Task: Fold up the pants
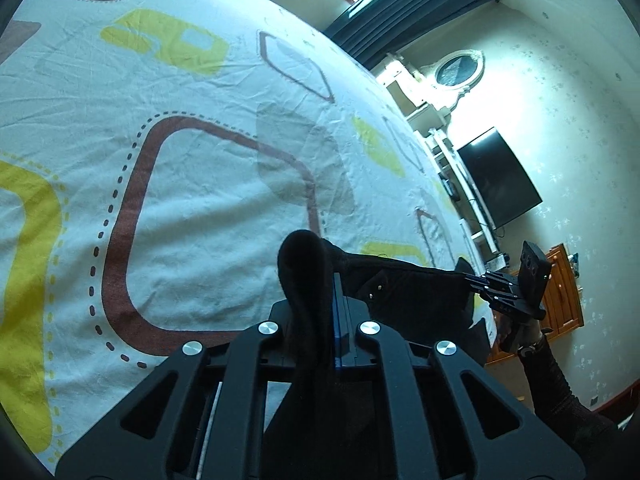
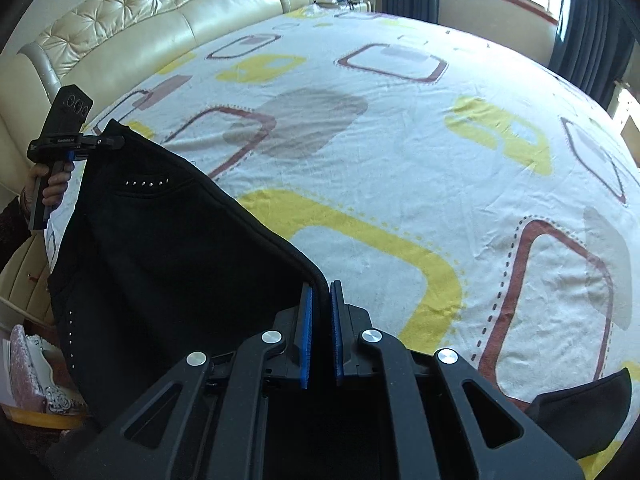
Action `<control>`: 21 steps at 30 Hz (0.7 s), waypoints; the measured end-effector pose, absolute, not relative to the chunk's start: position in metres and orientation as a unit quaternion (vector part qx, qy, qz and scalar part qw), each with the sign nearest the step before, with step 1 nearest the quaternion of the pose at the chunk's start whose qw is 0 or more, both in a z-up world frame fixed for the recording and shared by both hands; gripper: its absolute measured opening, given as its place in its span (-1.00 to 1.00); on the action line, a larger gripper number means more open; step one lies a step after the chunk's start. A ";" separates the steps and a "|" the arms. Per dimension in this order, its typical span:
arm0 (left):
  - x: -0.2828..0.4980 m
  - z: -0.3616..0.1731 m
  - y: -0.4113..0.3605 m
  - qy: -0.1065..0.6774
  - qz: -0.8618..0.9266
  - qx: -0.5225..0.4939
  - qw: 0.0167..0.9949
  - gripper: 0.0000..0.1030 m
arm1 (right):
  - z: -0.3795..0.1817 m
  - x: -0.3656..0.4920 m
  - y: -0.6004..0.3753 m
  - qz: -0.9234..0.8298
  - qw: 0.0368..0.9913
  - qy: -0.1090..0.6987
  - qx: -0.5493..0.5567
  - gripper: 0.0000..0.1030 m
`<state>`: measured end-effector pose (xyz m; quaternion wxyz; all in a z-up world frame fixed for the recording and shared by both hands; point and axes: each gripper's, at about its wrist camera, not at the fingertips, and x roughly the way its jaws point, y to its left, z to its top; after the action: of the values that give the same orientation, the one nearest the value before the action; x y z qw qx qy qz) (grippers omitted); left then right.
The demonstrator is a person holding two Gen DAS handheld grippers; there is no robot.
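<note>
Left wrist view shows the left gripper point(image 1: 320, 300) clamped on a bunched corner of the black fabric pants point(image 1: 408, 292), the cloth rising in a rounded hump between its blue-padded fingers point(image 1: 337, 320). From there the waist edge runs taut to the right gripper point(image 1: 480, 282), which pinches the far corner. In the right wrist view, the right gripper's blue pads sit closed on the hem of the same edge, with only the thickness of the cloth between them, and the left gripper is seen at the other corner, held by the person's hand point(image 2: 54, 186).

The pants hang in the air between the two tools, above and at the near side of the bed with the white sheet printed with yellow and brown rounded squares point(image 2: 400, 140). A row of small silver studs point(image 2: 146, 182) marks a pocket on the hanging panel, and another line of studs runs down one side. A dark piece of cloth lies at the bed's lower right edge in the right wrist view; whether it is a trailing leg I cannot tell.

By my reading, the task is at an early stage: the garment is picked up and stretched by the waist, but no crease is visible. Laying it flat on the sheet and making the folds all remain.
</note>
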<state>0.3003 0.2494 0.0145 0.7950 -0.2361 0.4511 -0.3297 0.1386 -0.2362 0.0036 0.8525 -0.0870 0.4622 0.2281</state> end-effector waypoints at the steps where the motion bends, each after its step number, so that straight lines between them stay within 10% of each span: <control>1: 0.296 0.020 0.252 0.438 -0.338 -0.241 0.797 -0.84 | 0.013 0.130 -0.236 0.223 0.862 0.446 -0.089 -0.84; 14: 0.176 0.023 0.275 0.388 -0.392 -0.251 0.795 -0.81 | 0.006 -0.038 -0.219 0.220 0.888 0.350 -0.200 -0.84; 21: 0.108 -0.032 0.298 0.416 -0.356 -0.313 0.776 -0.44 | -0.049 -0.084 -0.220 0.240 0.867 0.385 -0.206 -0.77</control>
<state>0.1081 0.2981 -0.0325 0.7759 -0.3133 0.4160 -0.3560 -0.0835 -0.2202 -0.0488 0.8670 -0.2063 0.3853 0.2395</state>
